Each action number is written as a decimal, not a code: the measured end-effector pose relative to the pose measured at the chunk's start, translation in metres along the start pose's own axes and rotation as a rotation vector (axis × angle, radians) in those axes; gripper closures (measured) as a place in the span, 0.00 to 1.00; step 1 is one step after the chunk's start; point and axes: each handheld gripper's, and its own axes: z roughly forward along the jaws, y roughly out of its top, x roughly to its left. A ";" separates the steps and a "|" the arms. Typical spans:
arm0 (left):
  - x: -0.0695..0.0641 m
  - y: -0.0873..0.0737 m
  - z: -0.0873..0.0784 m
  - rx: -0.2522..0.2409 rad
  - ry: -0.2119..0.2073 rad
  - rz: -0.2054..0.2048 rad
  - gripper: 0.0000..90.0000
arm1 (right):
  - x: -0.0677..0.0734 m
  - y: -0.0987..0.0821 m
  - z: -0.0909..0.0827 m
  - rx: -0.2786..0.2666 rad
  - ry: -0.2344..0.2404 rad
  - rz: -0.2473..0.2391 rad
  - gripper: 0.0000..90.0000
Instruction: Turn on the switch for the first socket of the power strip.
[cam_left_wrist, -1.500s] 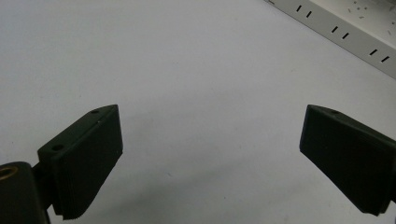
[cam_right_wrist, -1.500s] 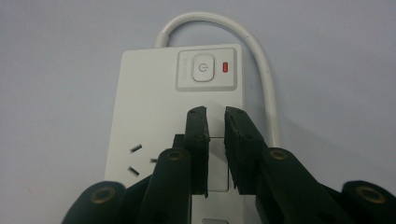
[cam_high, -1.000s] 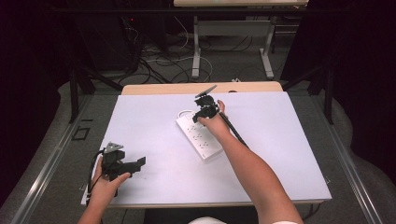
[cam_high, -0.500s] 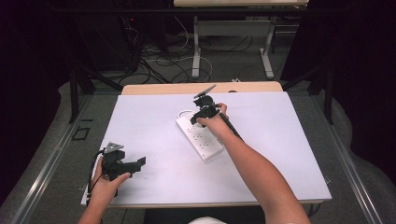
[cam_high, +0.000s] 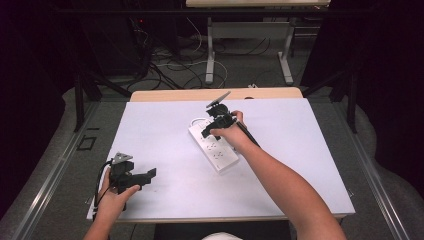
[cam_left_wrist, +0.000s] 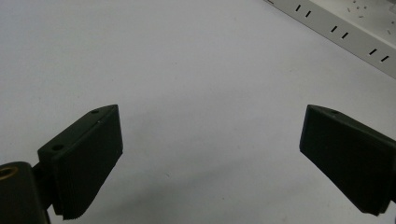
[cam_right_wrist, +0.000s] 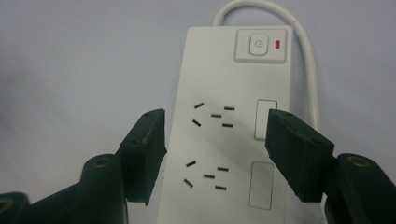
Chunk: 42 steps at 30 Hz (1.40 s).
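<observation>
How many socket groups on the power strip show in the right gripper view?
2. One group sits just below the power switch; the second lies nearer the camera, between the jaws. More may be hidden beyond the bottom edge.

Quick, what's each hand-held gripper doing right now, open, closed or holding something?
Left hand-held gripper: open, holding nothing, over bare table.
Right hand-held gripper: open, jaws just opening, above the power strip, not gripping it.

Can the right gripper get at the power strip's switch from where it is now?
Probably yes. The right gripper hangs open over the power strip, nothing between its jaws, and the switch lies uncovered just ahead, with only the cord beside it.
</observation>
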 end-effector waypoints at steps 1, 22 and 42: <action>0.000 0.000 0.000 0.000 0.000 0.000 0.06 | 0.003 -0.003 -0.003 0.009 -0.020 -0.012 0.40; -0.002 0.000 0.001 0.006 0.001 0.005 0.06 | 0.010 -0.046 -0.037 0.028 0.006 -0.045 0.25; -0.004 -0.001 0.000 0.007 0.007 0.002 0.06 | -0.013 -0.105 -0.069 -0.078 0.014 -0.025 0.00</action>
